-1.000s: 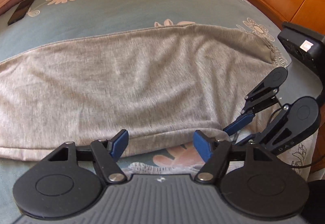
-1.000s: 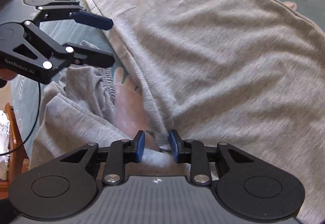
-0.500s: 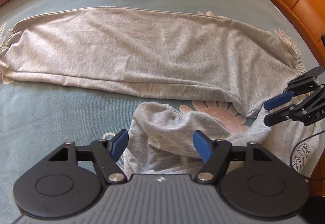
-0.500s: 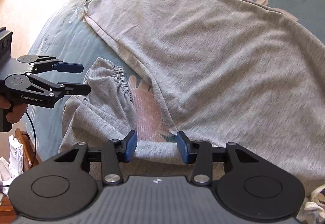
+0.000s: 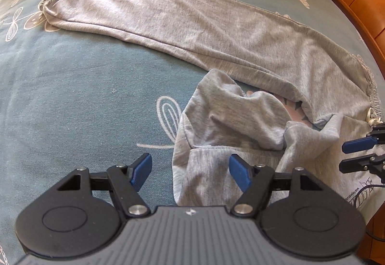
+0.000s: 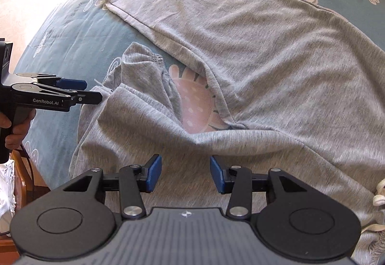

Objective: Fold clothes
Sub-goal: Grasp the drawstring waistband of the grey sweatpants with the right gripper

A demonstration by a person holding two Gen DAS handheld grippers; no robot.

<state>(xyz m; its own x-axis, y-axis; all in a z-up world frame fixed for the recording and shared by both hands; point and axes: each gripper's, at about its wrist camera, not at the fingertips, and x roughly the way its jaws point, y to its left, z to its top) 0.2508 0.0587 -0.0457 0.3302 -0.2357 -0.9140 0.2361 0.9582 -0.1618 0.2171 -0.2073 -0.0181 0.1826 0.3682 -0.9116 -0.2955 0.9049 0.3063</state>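
Step in hand, as judged: the crumpled leg is to be straightened before any fold. The leg's elastic cuff (image 6: 154,58) is best pinched at its edge and drawn out parallel to the flat leg, while the waist is held down. Left tongs (image 5: 190,172) are spread, nothing pinched; right tongs (image 6: 184,174) are spread above the cloth, empty. Grey sweatpants (image 5: 192,24) lie on the bed (image 5: 72,96): one leg flat, the other bunched near the waistband drawcord (image 5: 371,118).
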